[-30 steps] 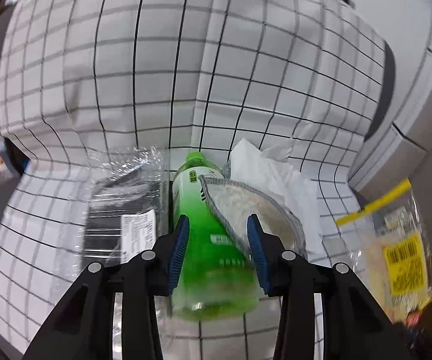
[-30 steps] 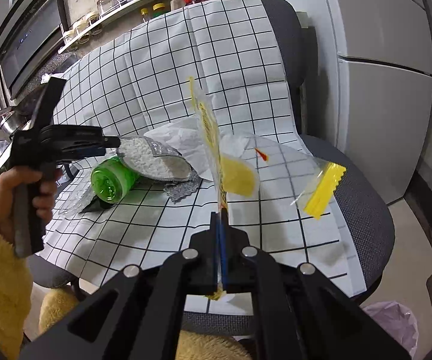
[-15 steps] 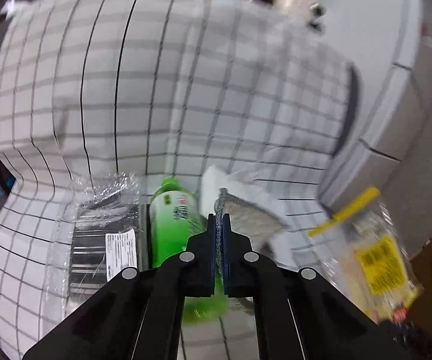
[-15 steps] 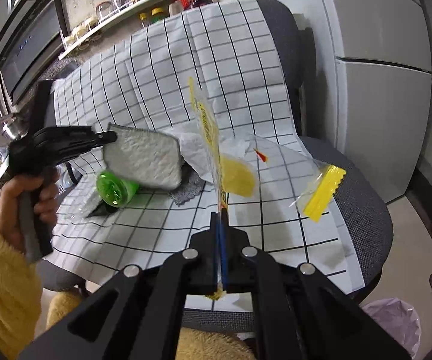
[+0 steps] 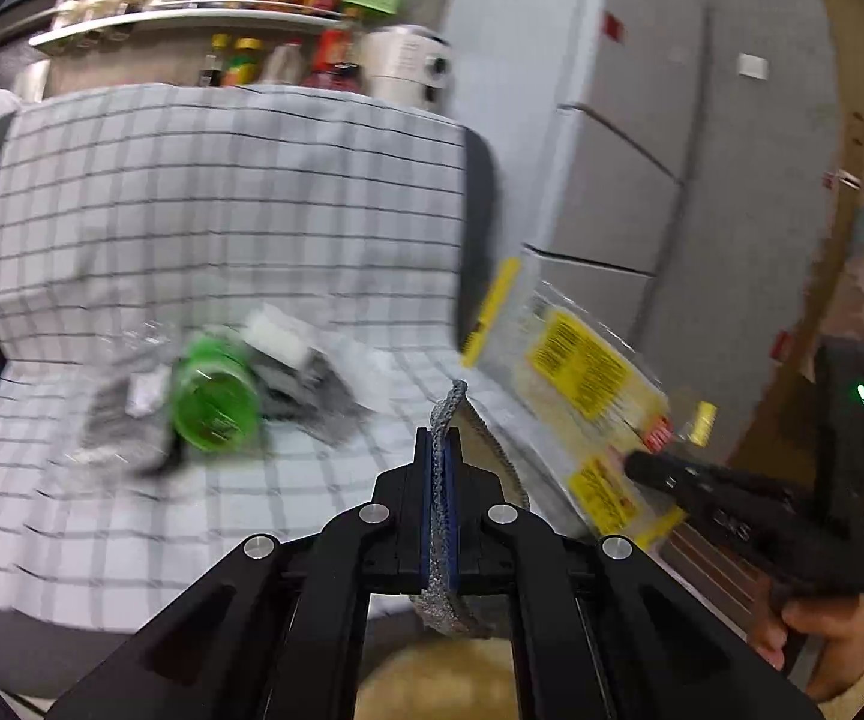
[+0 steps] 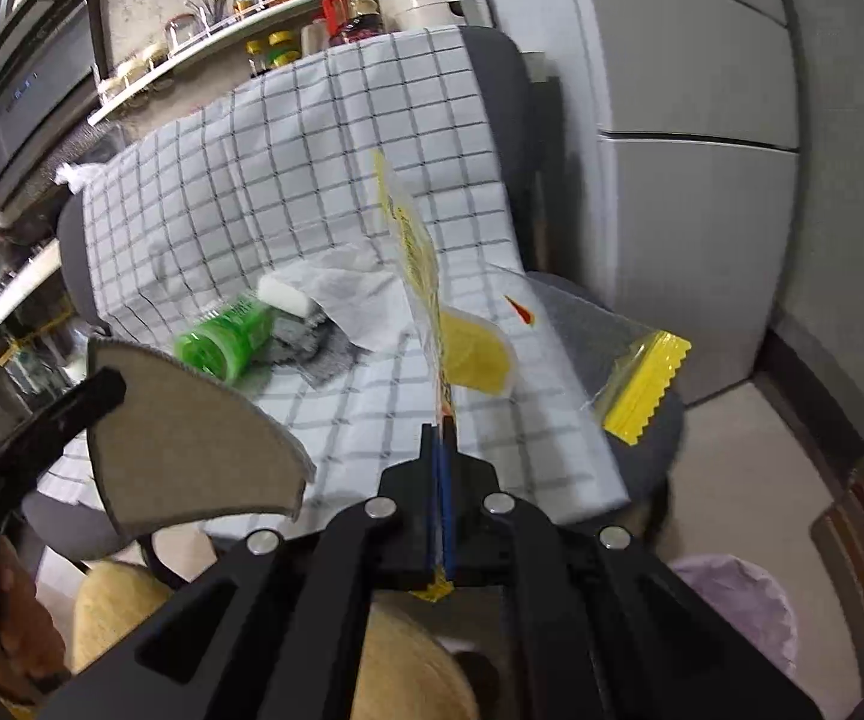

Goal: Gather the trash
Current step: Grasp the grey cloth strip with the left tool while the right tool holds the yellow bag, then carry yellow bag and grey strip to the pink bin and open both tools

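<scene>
My left gripper (image 5: 443, 450) is shut on a grey-edged flat cloth pad (image 5: 450, 414), lifted off the chair; the pad shows broadside in the right wrist view (image 6: 192, 450). My right gripper (image 6: 441, 429) is shut on a clear yellow-labelled plastic wrapper (image 6: 414, 252), held upright in the air; it also shows in the left wrist view (image 5: 582, 372). A green bottle (image 5: 213, 402) lies on its side on the checked cloth, next to crumpled white tissue (image 6: 348, 294) and a clear plastic tray (image 5: 114, 420).
A checked cloth (image 6: 288, 180) covers a grey chair (image 6: 588, 324). A small yellow zip bag (image 6: 648, 384) lies at the seat's right edge. A bin with a lilac bag (image 6: 738, 600) stands on the floor at lower right. A grey fridge (image 6: 690, 150) is behind.
My left gripper closed on the cloth pad, lifted it off the bottle and carried it back and to the right. The right gripper kept holding the wrapper.
</scene>
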